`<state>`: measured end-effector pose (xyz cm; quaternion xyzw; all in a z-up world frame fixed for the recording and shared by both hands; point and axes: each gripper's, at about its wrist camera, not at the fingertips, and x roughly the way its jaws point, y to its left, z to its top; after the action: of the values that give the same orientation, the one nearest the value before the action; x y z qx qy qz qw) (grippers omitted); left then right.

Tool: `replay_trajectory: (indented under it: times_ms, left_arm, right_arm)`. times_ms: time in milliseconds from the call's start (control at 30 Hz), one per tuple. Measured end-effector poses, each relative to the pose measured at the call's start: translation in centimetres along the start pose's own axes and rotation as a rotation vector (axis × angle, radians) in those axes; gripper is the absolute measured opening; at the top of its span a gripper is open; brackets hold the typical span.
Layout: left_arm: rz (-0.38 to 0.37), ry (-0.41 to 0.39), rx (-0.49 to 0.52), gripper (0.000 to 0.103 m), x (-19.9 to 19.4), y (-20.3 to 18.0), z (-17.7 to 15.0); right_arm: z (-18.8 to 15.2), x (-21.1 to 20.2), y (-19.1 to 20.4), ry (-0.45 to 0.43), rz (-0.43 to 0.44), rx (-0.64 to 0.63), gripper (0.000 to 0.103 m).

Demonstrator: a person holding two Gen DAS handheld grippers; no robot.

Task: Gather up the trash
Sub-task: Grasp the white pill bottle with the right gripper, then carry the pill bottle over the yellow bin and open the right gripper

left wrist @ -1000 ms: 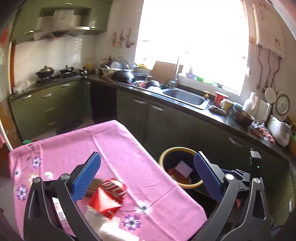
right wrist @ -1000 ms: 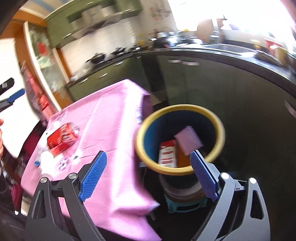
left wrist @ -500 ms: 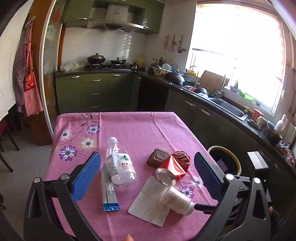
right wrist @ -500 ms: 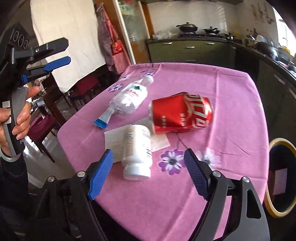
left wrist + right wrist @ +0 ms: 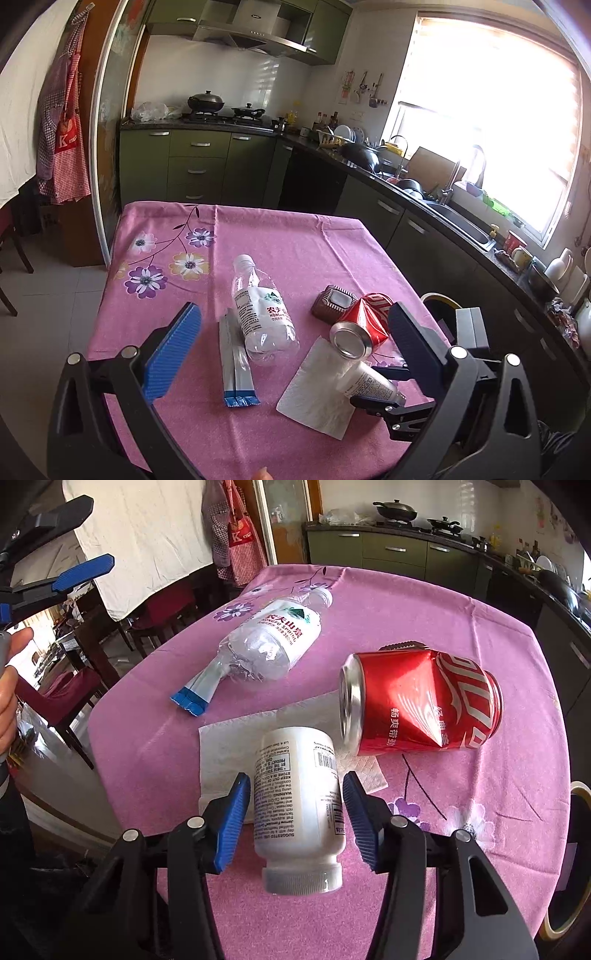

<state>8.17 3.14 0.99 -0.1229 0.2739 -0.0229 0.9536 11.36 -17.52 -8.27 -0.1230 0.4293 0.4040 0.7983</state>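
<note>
The right claw (image 5: 295, 814) has been closing around the white bottle (image 5: 299, 805), which lies on the napkin (image 5: 229, 746) on the worktop (image 5: 461, 602); its pads are close beside the label, not yet clearly pressing. Squeeze squarely across the body, clear of the can (image 5: 421, 701), before lifting toward the bin (image 5: 576, 864). The left claw (image 5: 291, 350) hangs wide and empty.

Between the right gripper's (image 5: 295, 818) ribbed blue pads, a smooth matt white plastic pill bottle (image 5: 297, 812) is seen. Ahead lies a glossy dented red metal can (image 5: 421, 705); left of it, a crinkled clear plastic bottle (image 5: 269, 642). Beneath, a textured paper napkin (image 5: 229, 746) and pink cloth are noted on the surface (image 5: 480, 627).
</note>
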Motion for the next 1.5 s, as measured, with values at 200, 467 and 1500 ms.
replay_trajectory:
  times_ms: [200, 467, 1500]
  left_arm:
    - [0.004, 0.006, -0.005, 0.096, 0.1, 0.2, -0.2]
    - [0.005, 0.003, -0.004, 0.096, 0.1, 0.2, -0.2]
    - [-0.032, 0.046, 0.031, 0.096, 1.0, -1.2, -0.5]
  right_arm:
    - [-0.1, 0.4, -0.1, -0.003, 0.001, -0.016, 0.047]
    - [-0.3, 0.4, -0.2, -0.014, 0.019, -0.014, 0.047]
    - [-6.4, -15.3, -19.4, -0.224, -0.376, 0.461, 0.047]
